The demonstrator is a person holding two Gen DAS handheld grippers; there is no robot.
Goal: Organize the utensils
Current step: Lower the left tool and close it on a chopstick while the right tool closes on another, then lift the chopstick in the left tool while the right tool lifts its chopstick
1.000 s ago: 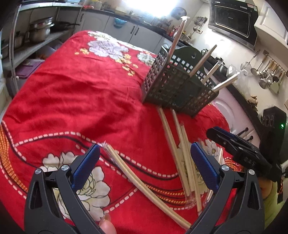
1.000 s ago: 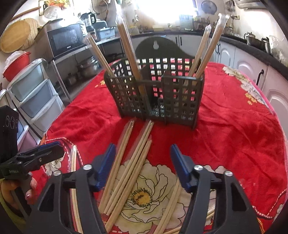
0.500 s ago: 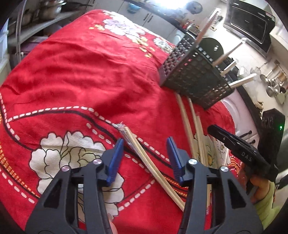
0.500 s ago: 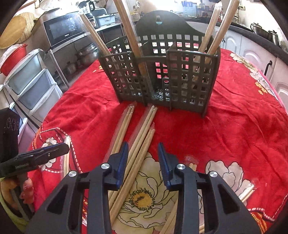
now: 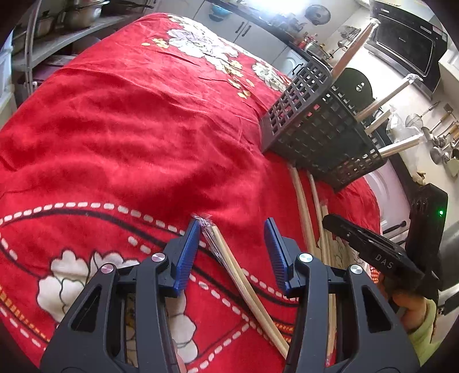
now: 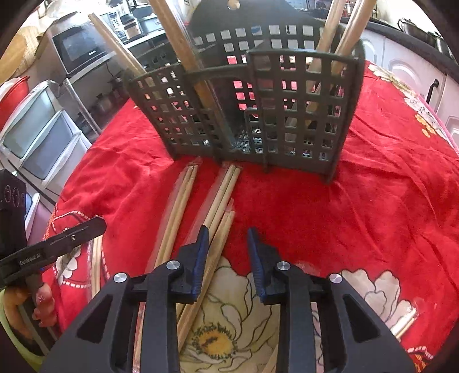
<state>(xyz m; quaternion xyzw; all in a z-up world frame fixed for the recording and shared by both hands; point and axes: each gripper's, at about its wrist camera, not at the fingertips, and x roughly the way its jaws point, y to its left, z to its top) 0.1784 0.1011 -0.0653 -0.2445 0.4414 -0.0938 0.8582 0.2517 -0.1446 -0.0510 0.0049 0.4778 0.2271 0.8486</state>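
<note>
A dark grey lattice utensil basket [image 5: 315, 134] [image 6: 258, 114] stands on the red flowered tablecloth [image 5: 129, 129] with several chopstick pairs upright in it. More wrapped pairs lie flat in front of it. My left gripper [image 5: 232, 235] is low over one wrapped pair [image 5: 243, 284]. The pair's tip lies beside the left pad, and the pads are not pressing on it. My right gripper [image 6: 226, 238] straddles another pair [image 6: 222, 226]. Its jaws are closing, with a gap still showing to the right pad. Each gripper also shows in the other's view, with a hand behind it.
Further pairs lie left of the right gripper [image 6: 178, 206] and at the cloth's near right [image 6: 404, 324]. Plastic drawers [image 6: 34, 134] and a microwave [image 6: 77, 48] stand beyond one table edge. A shelf with pots [image 5: 71, 17] stands beyond another.
Both grippers have dropped closer to the cloth and their jaws have narrowed a lot. Each now has a chopstick pair between its pads. The basket looks nearer in the right wrist view.
</note>
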